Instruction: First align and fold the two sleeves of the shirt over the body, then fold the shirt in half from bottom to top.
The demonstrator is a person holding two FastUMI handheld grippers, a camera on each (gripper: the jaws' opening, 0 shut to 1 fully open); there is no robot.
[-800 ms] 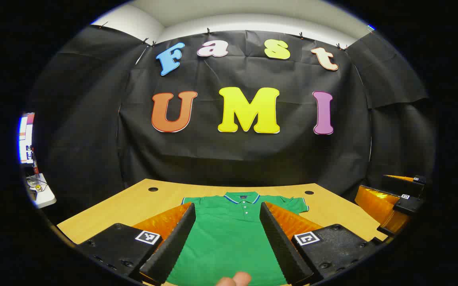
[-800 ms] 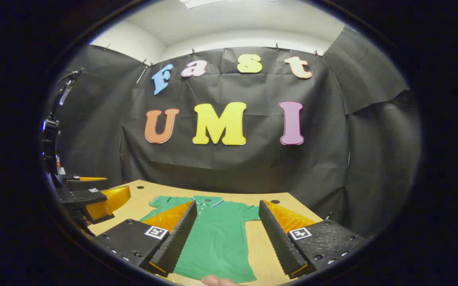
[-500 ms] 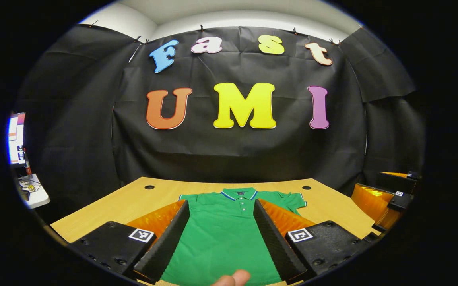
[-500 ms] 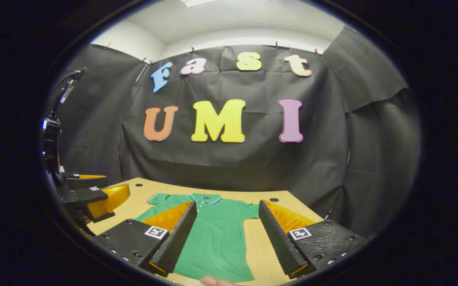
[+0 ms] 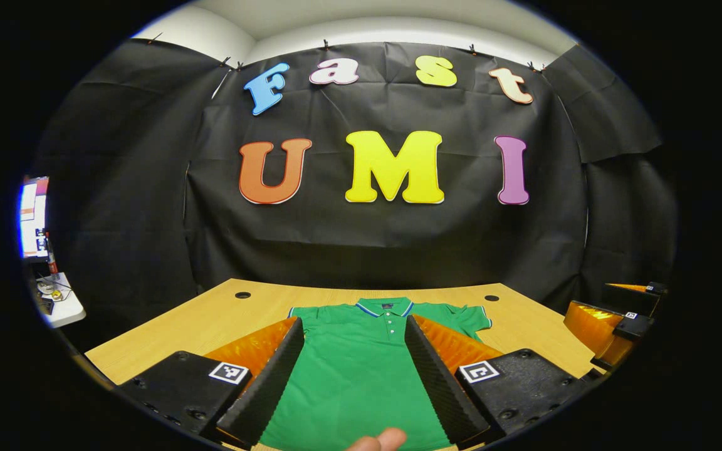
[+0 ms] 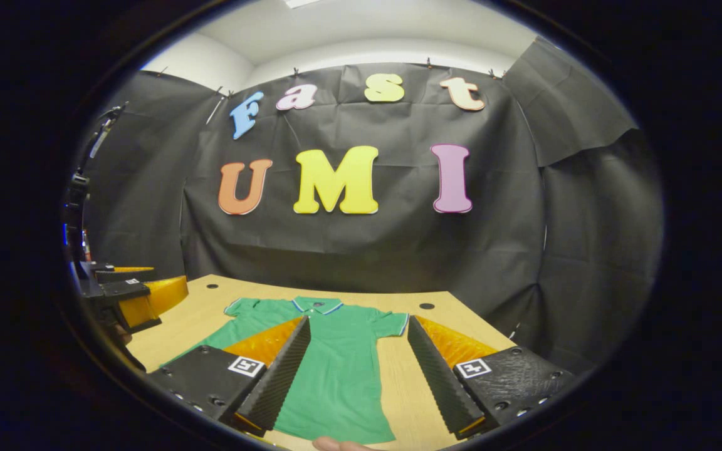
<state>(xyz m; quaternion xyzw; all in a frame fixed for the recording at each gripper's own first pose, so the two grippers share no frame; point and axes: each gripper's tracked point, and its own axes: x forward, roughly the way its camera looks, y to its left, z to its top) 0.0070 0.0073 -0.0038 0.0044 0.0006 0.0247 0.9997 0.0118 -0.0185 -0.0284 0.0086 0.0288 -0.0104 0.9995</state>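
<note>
A green polo shirt (image 5: 361, 363) lay flat and unfolded on the wooden table (image 5: 210, 316), its front upward, its blue-edged collar (image 5: 385, 307) toward the black cloth wall and its hem toward the person. Both short sleeves were spread out to the sides of the body, neither one laid over it.

In the left gripper view, the left gripper (image 5: 355, 382) hung above the lower half of the shirt with its fingers spread wide, nothing between them but the green cloth below (they did not appear to touch it). A fingertip (image 5: 381, 440) of the person showed just below the shirt's hem. The right gripper (image 5: 612, 319) showed out past the shirt's right sleeve (image 5: 470, 318), beyond the table's edge.

In the right gripper view, the right gripper (image 6: 356, 376) also stood wide and held nothing, hovering over the shirt's right side, so that the side seam and bare table (image 6: 398, 382) lay between its fingers. The shirt (image 6: 329, 369) ran from its collar (image 6: 316, 305) down to the hem. The left gripper (image 6: 129, 297) showed beyond the shirt's left sleeve (image 6: 239, 307).
</note>
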